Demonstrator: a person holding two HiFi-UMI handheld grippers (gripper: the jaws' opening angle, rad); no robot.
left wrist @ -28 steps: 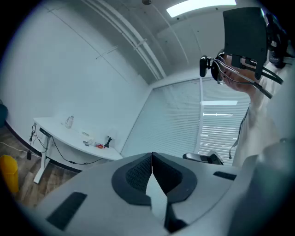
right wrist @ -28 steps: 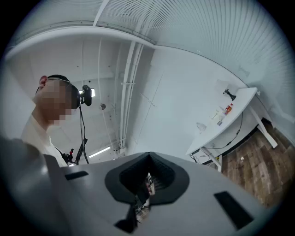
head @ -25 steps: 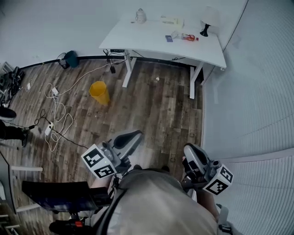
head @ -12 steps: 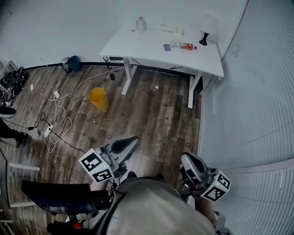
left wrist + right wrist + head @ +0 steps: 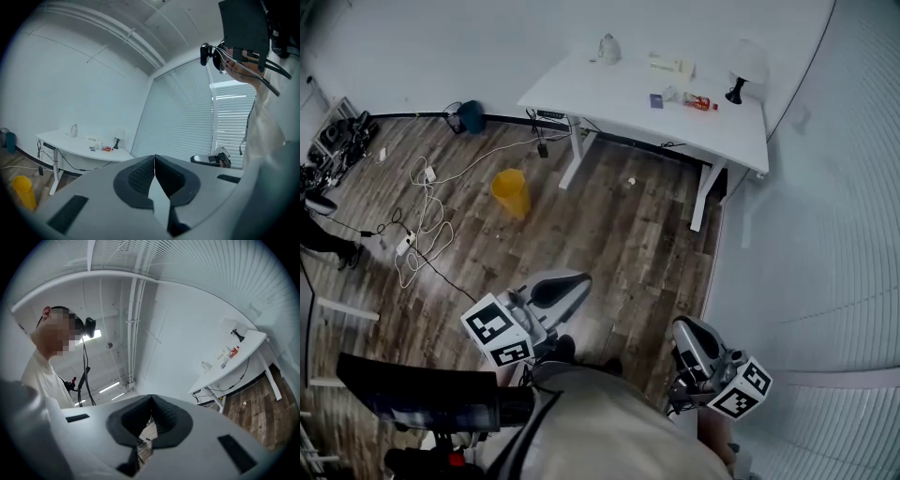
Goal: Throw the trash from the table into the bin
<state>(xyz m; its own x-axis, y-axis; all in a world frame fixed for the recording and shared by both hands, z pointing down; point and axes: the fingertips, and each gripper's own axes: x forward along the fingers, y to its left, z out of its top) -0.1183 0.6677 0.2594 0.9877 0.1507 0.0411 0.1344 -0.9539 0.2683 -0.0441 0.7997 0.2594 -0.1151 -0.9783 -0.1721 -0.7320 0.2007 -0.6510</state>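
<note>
Both grippers are held low in front of the person, side by side and apart.

- Left gripper: in its own view the jaws are seen pressed together along their whole length. Nothing is held.
- Right gripper: the jaws are likewise closed tip to tip, with nothing gripped. Only floor is seen through the notch below the pads.
- White table: stood well ahead of both grippers, across a stretch of wood floor and against the far wall.
- Trash on the table, all well beyond reach of either gripper:
  - A red-and-clear wrapper or bottle is lying on the right part of the top, ahead of the right gripper.
  - A small dark blue item is set just beside it.
  - A pale flat box is placed farther back.
  - A white crumpled lump is seen at the rear edge, ahead of the left gripper.
- Black-footed lamp: stood at the table's right end.
- Yellow bin: stood on the floor ahead and to the left of the left gripper, short of the table and apart from it.
- Small white scrap: lying on the floor by the table's legs, ahead and between the two grippers.
- Loose cables: strewn far to the left of the left gripper.
</note>
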